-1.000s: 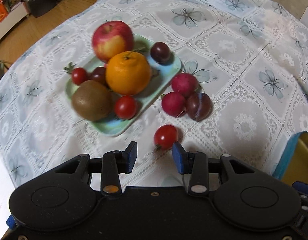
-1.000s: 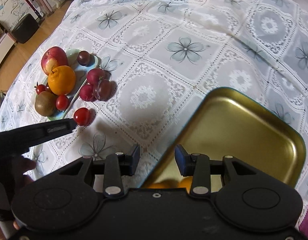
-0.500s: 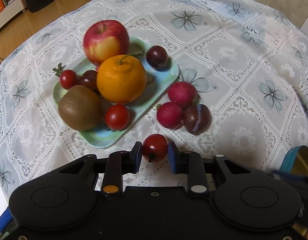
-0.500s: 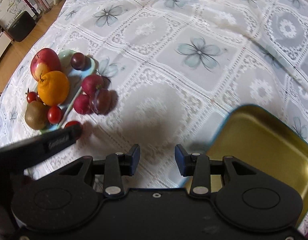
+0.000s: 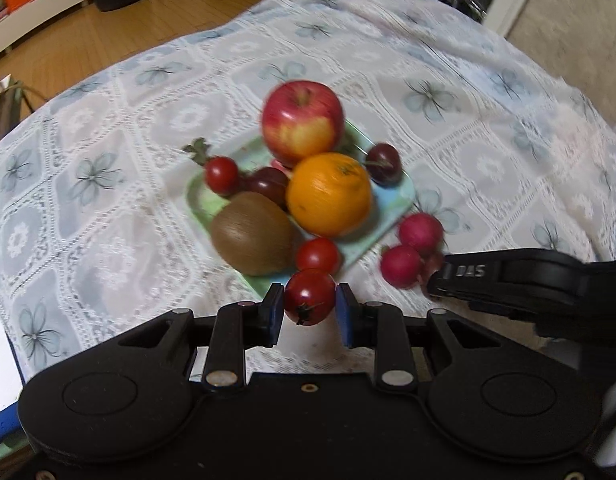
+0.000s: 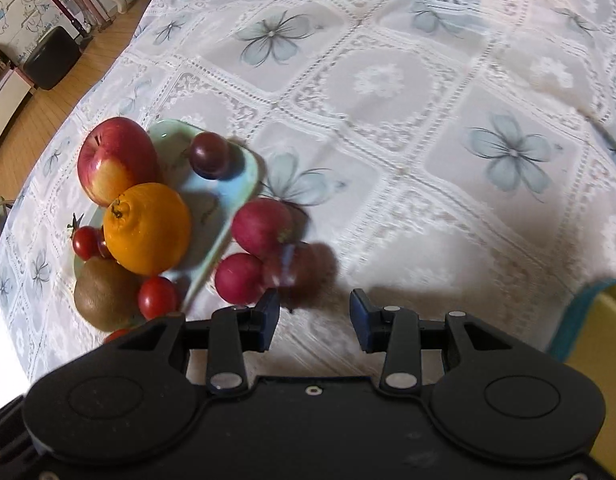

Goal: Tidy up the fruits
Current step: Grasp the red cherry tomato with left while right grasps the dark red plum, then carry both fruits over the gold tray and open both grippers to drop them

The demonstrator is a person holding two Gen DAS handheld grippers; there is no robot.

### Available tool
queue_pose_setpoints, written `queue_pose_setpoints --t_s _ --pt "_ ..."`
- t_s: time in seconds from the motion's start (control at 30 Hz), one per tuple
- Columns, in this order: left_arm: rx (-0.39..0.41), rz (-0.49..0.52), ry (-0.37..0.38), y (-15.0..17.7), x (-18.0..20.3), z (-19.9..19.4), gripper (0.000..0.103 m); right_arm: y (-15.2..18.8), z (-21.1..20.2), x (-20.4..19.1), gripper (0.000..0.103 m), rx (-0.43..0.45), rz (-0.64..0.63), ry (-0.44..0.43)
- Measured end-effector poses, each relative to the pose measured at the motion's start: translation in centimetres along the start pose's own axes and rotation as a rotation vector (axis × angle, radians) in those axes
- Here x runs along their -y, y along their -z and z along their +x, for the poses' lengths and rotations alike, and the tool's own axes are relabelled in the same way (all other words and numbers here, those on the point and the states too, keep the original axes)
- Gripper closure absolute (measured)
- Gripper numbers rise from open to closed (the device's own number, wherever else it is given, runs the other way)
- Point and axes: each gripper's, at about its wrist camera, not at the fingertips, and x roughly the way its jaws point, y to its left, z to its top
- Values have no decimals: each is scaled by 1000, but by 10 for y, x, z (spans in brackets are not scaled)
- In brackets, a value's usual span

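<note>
My left gripper (image 5: 309, 311) is shut on a red cherry tomato (image 5: 309, 296), held just above the near edge of the pale green plate (image 5: 400, 192). That plate carries an apple (image 5: 302, 122), an orange (image 5: 329, 194), a kiwi (image 5: 252, 233), more cherry tomatoes and dark plums. My right gripper (image 6: 314, 318) is open with nothing between its fingers. It hovers close over a dark plum (image 6: 298, 268) that lies on the cloth beside two red plums (image 6: 262, 226). One right-gripper finger (image 5: 504, 280) shows in the left wrist view, next to those plums (image 5: 402, 266).
A gold tray with a teal rim (image 6: 596, 316) sits at the right edge of the right wrist view. The lace flower-print tablecloth (image 6: 388, 100) covers the table. Wooden floor and a dark box (image 6: 52, 62) lie beyond the table's far left edge.
My left gripper closed on the loose cherry tomato and lifted it toward the plate. My right gripper travelled from the gold tray over to the plums beside the plate and came lower.
</note>
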Motion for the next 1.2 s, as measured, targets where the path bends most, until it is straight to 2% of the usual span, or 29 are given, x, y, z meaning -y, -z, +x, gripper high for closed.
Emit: queue_pose_setpoints --t_s 0.17,0.2,0.33,0.47,0.63,0.83,1.0,1.2 --pt "1 -27 -10 -2 -9 1 65 -2 8 -10 63 16 11 28" --pt "0 -29 -12 -2 -10 1 65 -3 8 -11 72 21 2 24" --pt "12 -25 -19 1 -9 -3 65 2 4 -8 74 28 1 18" --pt "31 4 -32 9 -1 -15 65 13 -19 7 74 35 18 23" --pt "41 45 -21 31 16 -40 65 37 -72 47 74 77 52 14" --pt "0 115 47 71 50 -64 65 80 -134 110 74 134 103 17" --pt "-44 198 102 108 90 -77 65 118 -159 159 74 126 148 50" --pt "-106 286 152 153 128 -89 65 153 -169 203 74 119 185 78"
